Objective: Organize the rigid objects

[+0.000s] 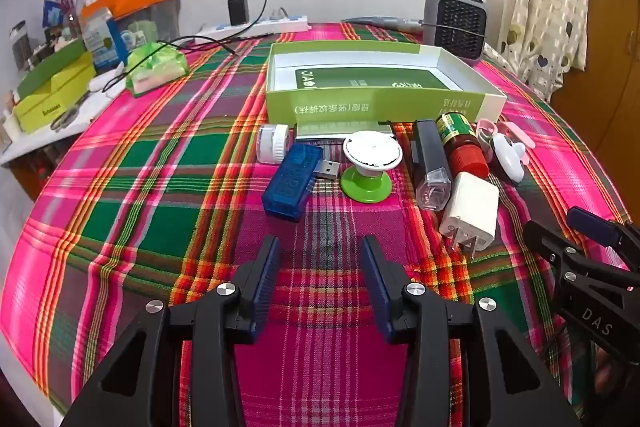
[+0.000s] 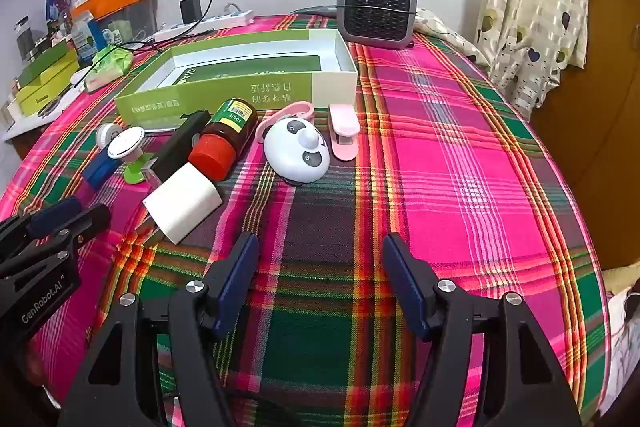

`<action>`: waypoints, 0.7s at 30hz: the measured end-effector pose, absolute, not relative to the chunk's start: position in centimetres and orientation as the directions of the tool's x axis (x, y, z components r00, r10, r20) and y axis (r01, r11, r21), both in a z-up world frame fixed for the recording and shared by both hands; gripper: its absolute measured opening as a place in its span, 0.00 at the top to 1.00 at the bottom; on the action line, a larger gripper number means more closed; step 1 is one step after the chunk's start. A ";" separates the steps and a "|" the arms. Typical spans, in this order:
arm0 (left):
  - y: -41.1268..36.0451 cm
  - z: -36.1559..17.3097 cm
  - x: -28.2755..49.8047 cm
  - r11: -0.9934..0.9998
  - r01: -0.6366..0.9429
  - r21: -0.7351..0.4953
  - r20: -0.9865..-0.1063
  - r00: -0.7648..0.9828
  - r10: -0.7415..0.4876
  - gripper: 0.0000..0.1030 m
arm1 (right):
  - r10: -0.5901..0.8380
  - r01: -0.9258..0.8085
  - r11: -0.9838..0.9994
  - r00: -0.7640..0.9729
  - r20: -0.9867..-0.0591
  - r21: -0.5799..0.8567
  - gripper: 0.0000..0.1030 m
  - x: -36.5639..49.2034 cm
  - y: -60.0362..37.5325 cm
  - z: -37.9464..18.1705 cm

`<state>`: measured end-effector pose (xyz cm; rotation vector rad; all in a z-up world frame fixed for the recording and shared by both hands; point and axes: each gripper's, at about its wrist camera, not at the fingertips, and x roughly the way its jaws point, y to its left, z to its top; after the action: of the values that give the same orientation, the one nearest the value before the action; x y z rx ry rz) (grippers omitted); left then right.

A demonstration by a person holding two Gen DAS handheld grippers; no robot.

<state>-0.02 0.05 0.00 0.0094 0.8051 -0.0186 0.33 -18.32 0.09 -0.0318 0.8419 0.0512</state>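
A shallow green-and-white box (image 1: 380, 105) lies open at the back of the plaid table. In front of it lies a row of small things: a white jar (image 1: 272, 143), a blue USB dongle (image 1: 290, 183), a white disc on a green foot (image 1: 370, 155), a black stick with a clear cap (image 1: 430, 159), a brown bottle with a red cap (image 1: 460, 143) and a white plug charger (image 1: 474, 211). Further right are a white panda gadget (image 2: 298, 151) and a pink stapler (image 2: 344, 131). My left gripper (image 1: 320, 247) hangs open just short of the dongle. My right gripper (image 2: 320, 243) stands wide open below the panda gadget, holding nothing.
A grey fan heater (image 2: 376, 11) stands behind the box at the table's far edge. A power strip (image 1: 256, 25) with a cable and a green tissue pack (image 1: 158, 67) lie back left. Cluttered shelves line the left side, and a curtain (image 2: 532, 7) hangs on the right.
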 end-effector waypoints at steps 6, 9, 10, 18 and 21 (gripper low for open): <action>0.0 0.0 0.0 1.000 0.020 0.009 -0.727 0.687 -0.007 0.61 | 0.039 -0.059 0.998 0.666 -0.745 0.000 0.37 0.3 -18.3 0.1; 0.0 0.0 -0.1 1.000 0.021 0.010 -0.726 0.688 -0.007 0.61 | 0.039 -0.058 0.998 0.666 -0.745 0.001 0.37 0.3 -18.3 0.1; 0.0 0.0 -0.1 1.000 0.020 0.009 -0.725 0.689 -0.007 0.61 | 0.040 -0.058 0.998 0.666 -0.745 0.002 0.37 0.3 -18.3 0.1; 0.0 -0.1 -0.1 1.000 0.022 0.010 -0.726 0.688 -0.008 0.61 | 0.040 -0.057 0.998 0.666 -0.745 0.003 0.37 0.3 -18.3 0.1; 0.0 -0.1 -0.1 1.000 0.022 0.011 -0.725 0.688 -0.007 0.61 | 0.040 -0.057 0.998 0.667 -0.744 0.003 0.37 0.3 -18.4 0.1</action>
<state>-0.14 -0.01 -0.10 0.0191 0.8113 -0.0160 0.27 -18.35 0.06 -0.0213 0.8392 0.0552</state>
